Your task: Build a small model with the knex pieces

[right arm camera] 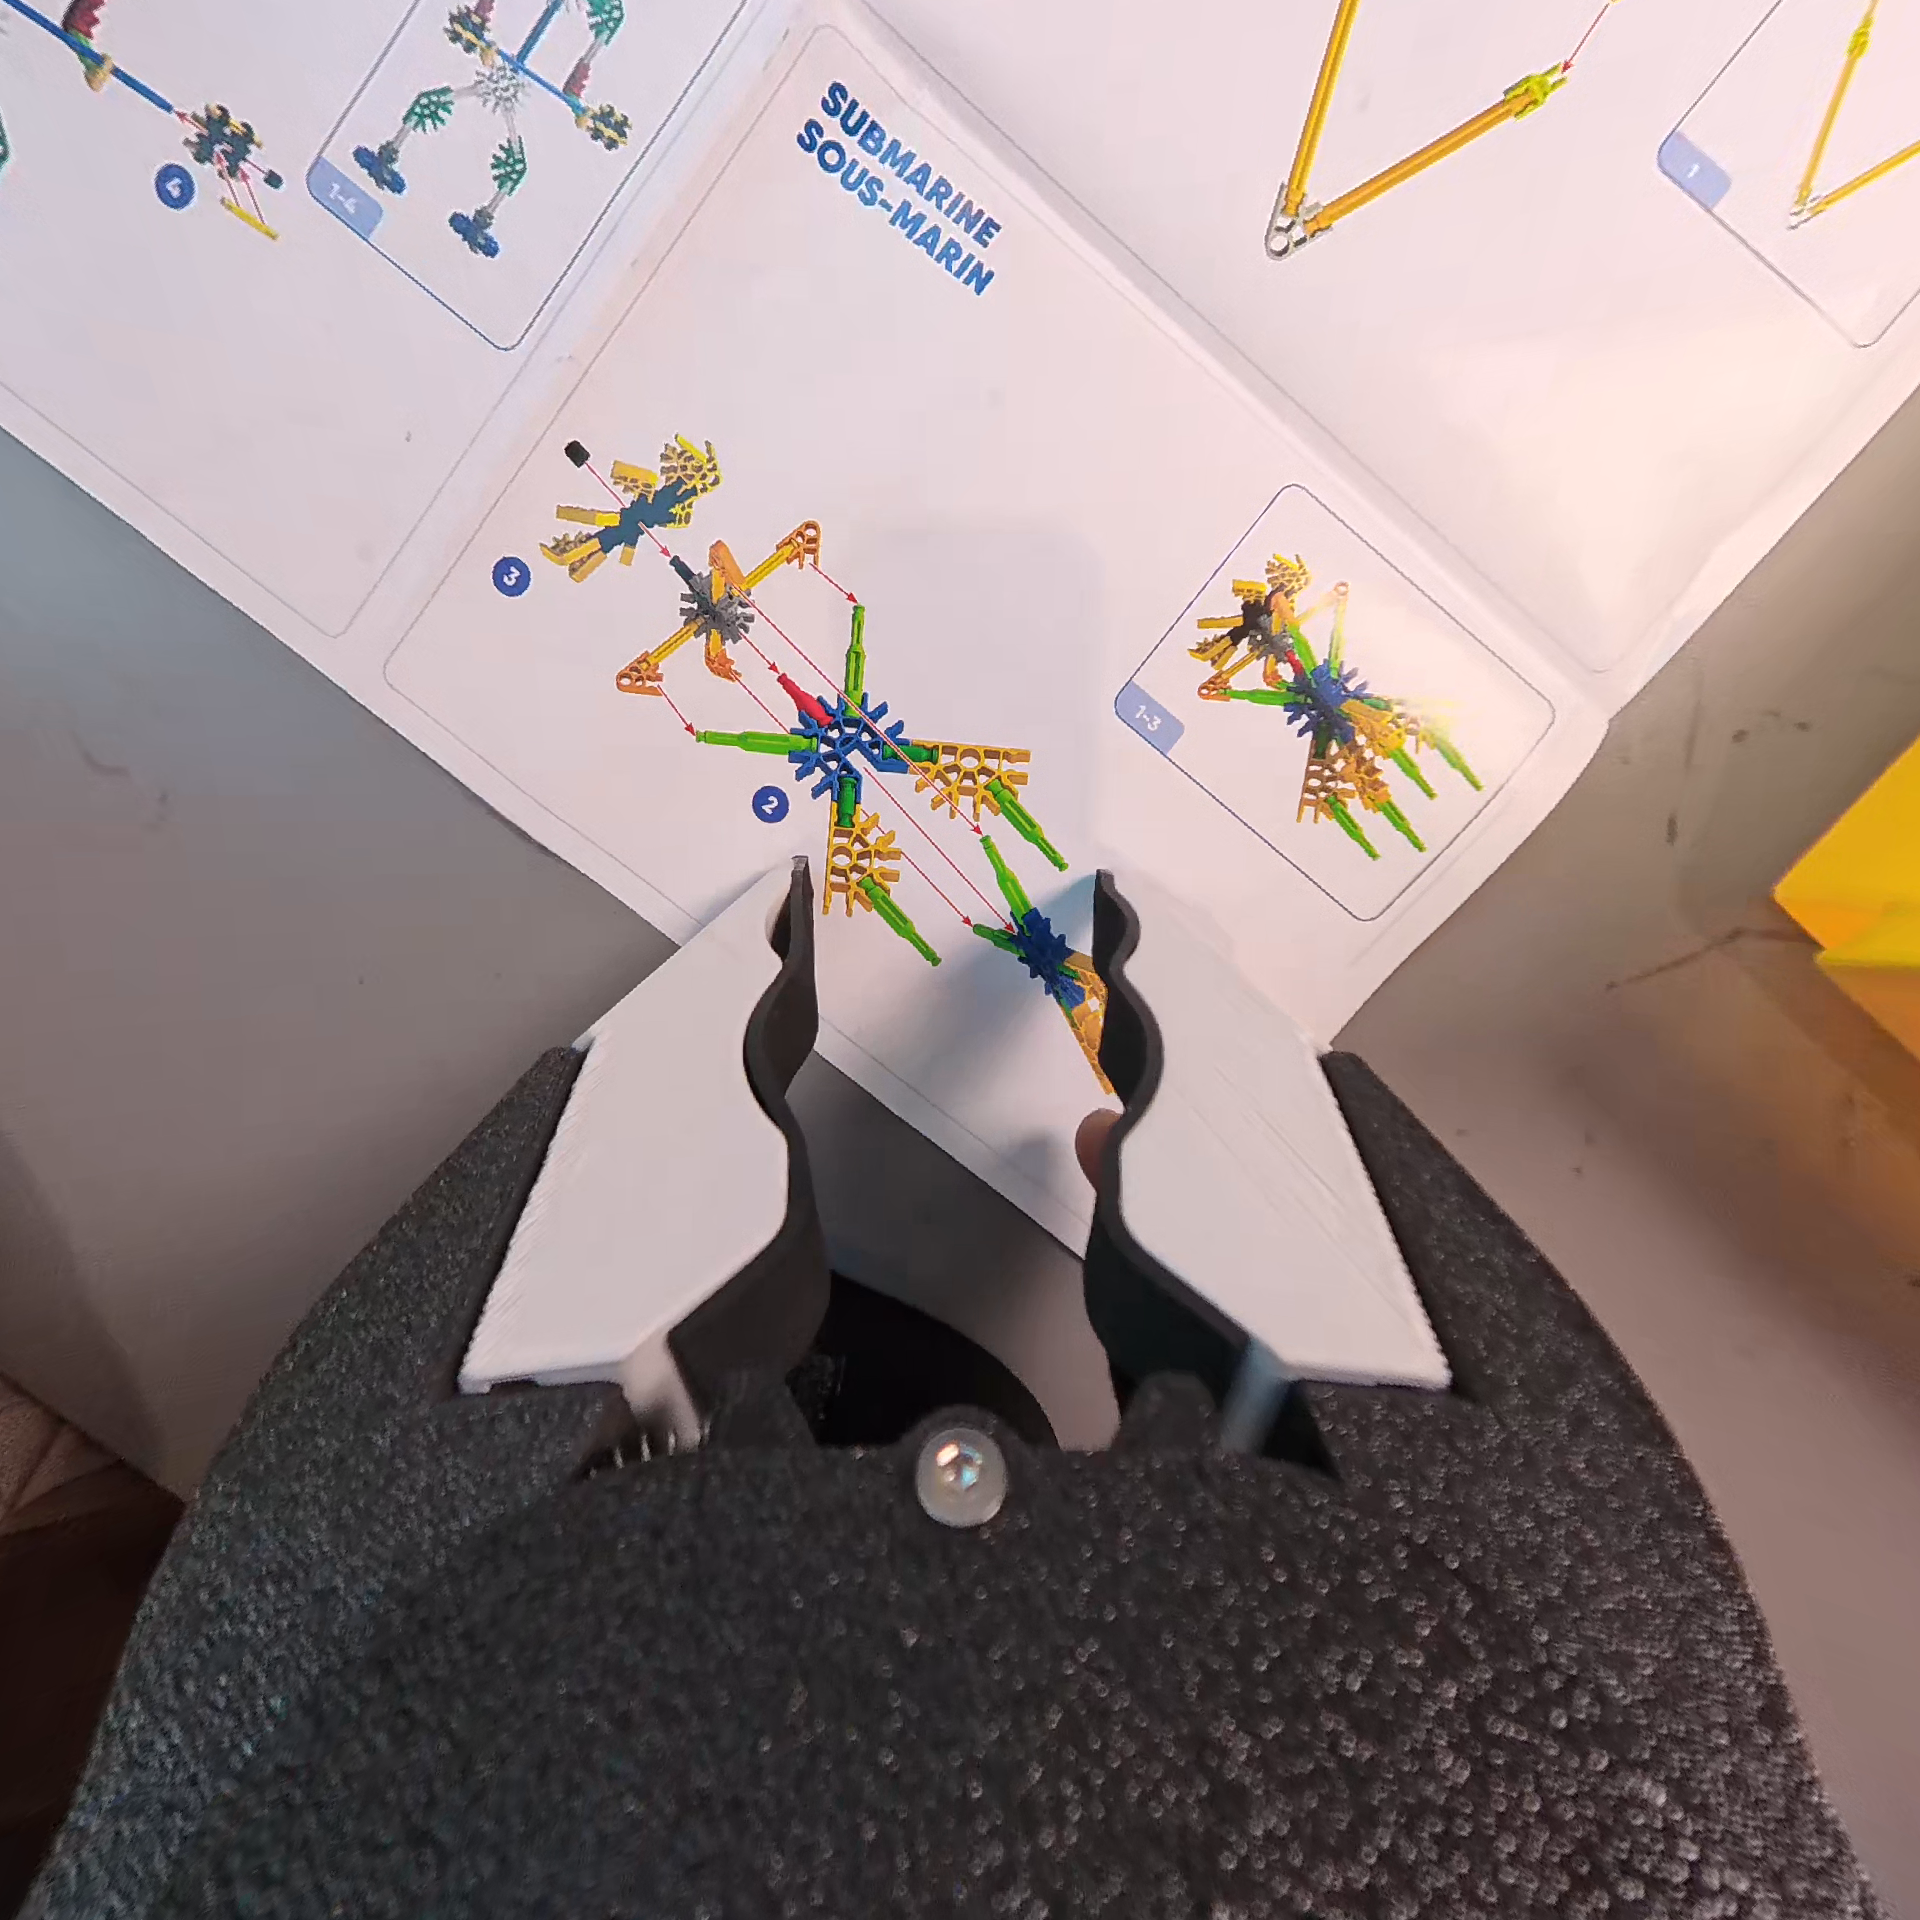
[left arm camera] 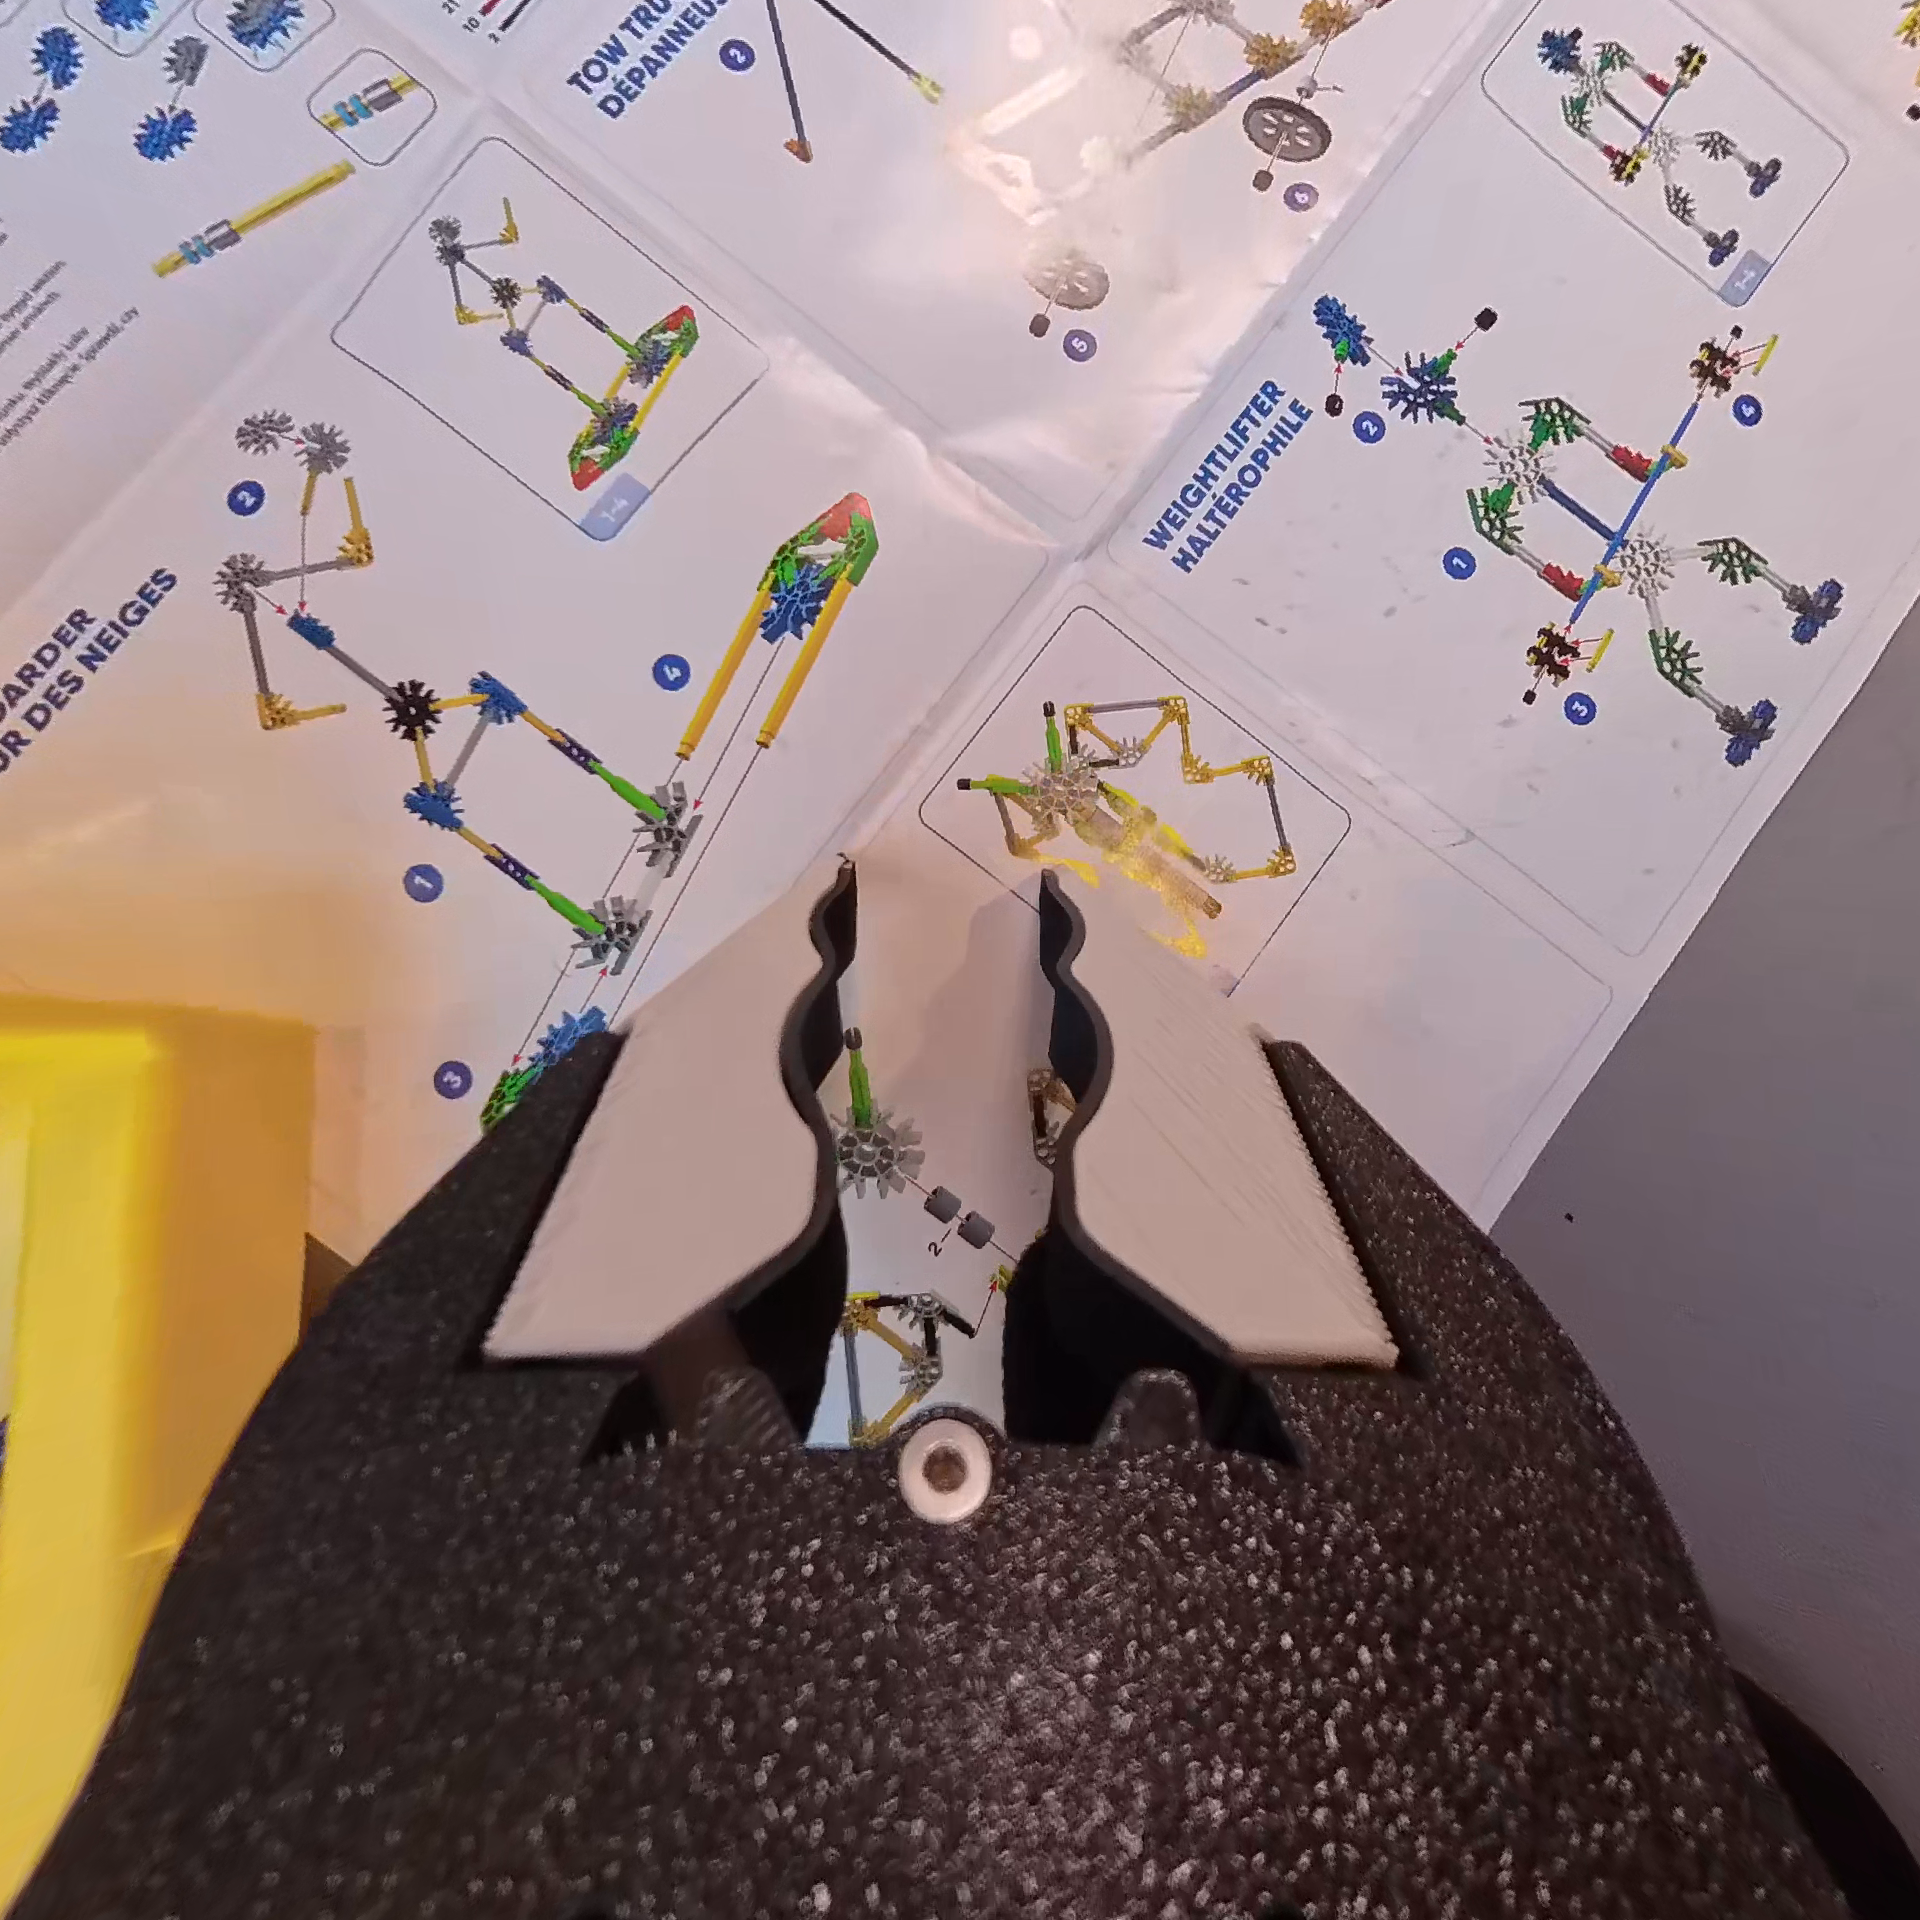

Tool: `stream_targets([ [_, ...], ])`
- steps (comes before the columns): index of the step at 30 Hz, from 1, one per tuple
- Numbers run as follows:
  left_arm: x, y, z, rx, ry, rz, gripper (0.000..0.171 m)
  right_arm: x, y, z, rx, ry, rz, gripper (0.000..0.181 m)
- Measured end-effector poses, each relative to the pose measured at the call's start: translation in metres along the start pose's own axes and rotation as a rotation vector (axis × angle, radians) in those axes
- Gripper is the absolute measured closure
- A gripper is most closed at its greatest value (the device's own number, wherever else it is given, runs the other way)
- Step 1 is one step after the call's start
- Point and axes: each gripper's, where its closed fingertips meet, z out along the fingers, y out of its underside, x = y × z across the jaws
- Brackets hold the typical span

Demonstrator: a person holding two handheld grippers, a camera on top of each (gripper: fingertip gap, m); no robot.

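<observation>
A large white instruction sheet point(left arm camera: 935, 520) with coloured drawings of rod-and-connector toy models lies flat on a grey table. My left gripper point(left arm camera: 948, 878) is open and empty, and hovers close over the middle of the sheet, with printed drawings showing between its white fingers point(left arm camera: 707, 1091). My right gripper point(right arm camera: 951, 876) is open wider and empty, and hovers over the near edge of the same sheet point(right arm camera: 1039, 436). A small brownish round thing point(right arm camera: 1089, 1143) shows beside its right pad; I cannot tell what it is.
A yellow box point(left arm camera: 125, 1195) stands on the left in the left wrist view. A yellow box point(right arm camera: 1860, 862) also shows at the right edge of the right wrist view. Bare grey table point(right arm camera: 208, 831) lies beside the sheet, as it does in the left wrist view point(left arm camera: 1714, 1247). About 35 cm separates my left fingertips from my right.
</observation>
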Motion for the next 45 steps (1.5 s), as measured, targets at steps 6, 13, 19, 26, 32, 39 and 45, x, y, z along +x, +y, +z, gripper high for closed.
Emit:
stream_targets([
  [6,-0.001,-0.002,0.000,0.042,0.026,-0.045,0.136,0.002,-0.002,0.001,0.033,0.000,0.017,0.130],
  [13,-0.003,-0.003,0.002,0.035,-0.005,-0.024,0.139,0.007,-0.002,0.001,0.058,-0.001,0.017,0.131],
  [19,-0.004,-0.004,0.003,0.046,-0.027,-0.030,0.141,0.011,-0.005,0.002,0.072,-0.003,0.006,0.130],
  [26,-0.006,-0.006,0.004,0.061,-0.046,-0.048,0.143,0.018,-0.009,0.004,0.119,0.009,0.037,0.134],
  [32,-0.007,-0.006,0.005,0.073,-0.055,-0.064,0.144,0.017,-0.010,0.004,0.131,0.007,0.038,0.132],
  [39,-0.007,-0.007,0.005,0.099,-0.073,-0.063,0.144,0.033,-0.036,-0.012,0.295,0.063,0.095,0.130],
  [45,-0.008,-0.010,0.007,0.126,-0.094,-0.057,0.144,0.038,-0.086,-0.038,0.535,0.127,0.130,0.128],
])
